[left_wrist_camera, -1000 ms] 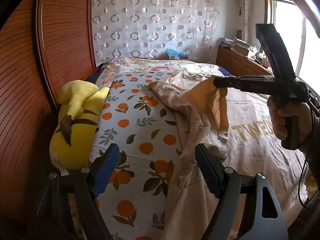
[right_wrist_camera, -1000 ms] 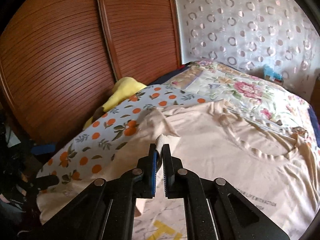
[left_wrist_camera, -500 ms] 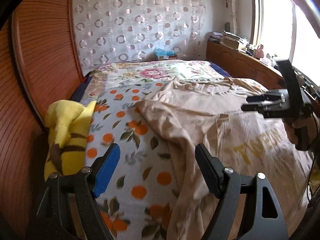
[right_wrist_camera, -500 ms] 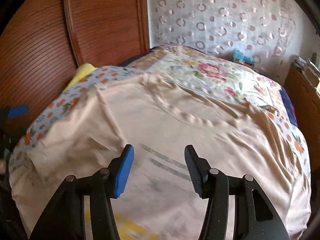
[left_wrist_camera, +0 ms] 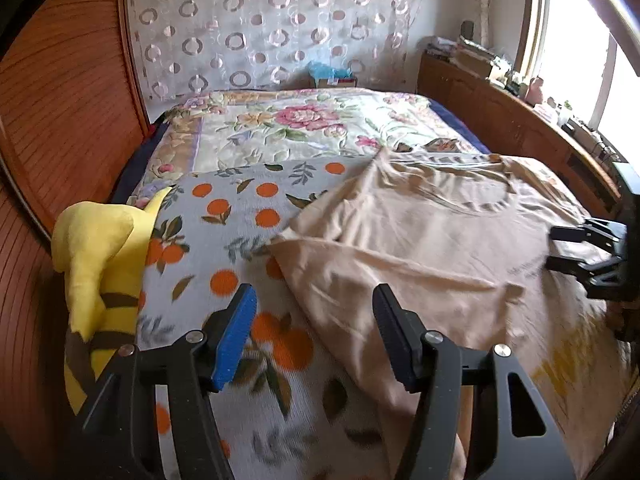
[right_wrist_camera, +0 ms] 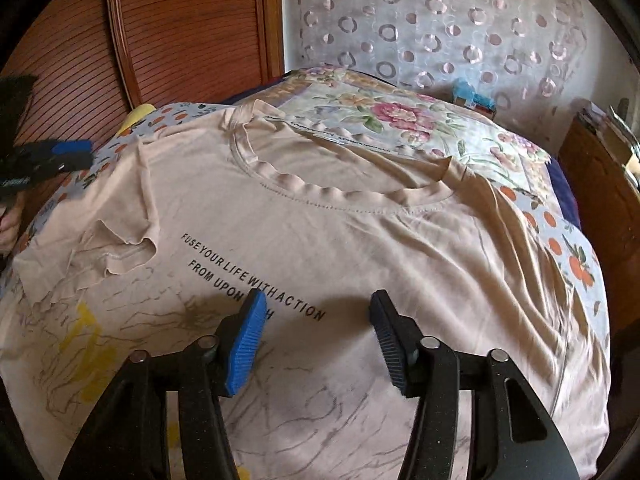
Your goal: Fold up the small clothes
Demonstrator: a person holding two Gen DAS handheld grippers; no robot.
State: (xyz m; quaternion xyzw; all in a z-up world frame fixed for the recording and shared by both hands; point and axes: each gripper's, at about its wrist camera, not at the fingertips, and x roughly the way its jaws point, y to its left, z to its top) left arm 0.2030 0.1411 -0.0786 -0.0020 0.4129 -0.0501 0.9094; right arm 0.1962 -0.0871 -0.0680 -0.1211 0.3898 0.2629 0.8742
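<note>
T-shirt (right_wrist_camera: pixel 360 240), beige, with black lettering and a yellow print on the chest, lies face up on the bed, its ribbed neckline toward the far side. Its left sleeve (right_wrist_camera: pixel 120 240) is folded inward over the chest, crumpled at the hem. Beneath it is an orange-patterned blanket (left_wrist_camera: pixel 240 208), and farther off a floral quilt (left_wrist_camera: pixel 300 124) reaches the circle-patterned curtain (right_wrist_camera: pixel 440 20).

Left tongs (left_wrist_camera: pixel 314 332) hover over the shirt's left edge where it meets the blanket; their jaws stand apart and are closing, with nothing pinched between them. Right tongs (right_wrist_camera: pixel 318 334) hang above the chest print, just near the lettering; their jaws are opening, parted, and grip no cloth.

A yellow plush toy (left_wrist_camera: pixel 100 264) with brown stripes leans at the bed's left edge against the slatted wooden wardrobe door (right_wrist_camera: pixel 180 28). On the right a wooden sideboard (left_wrist_camera: pixel 500 120) runs under a bright window.
</note>
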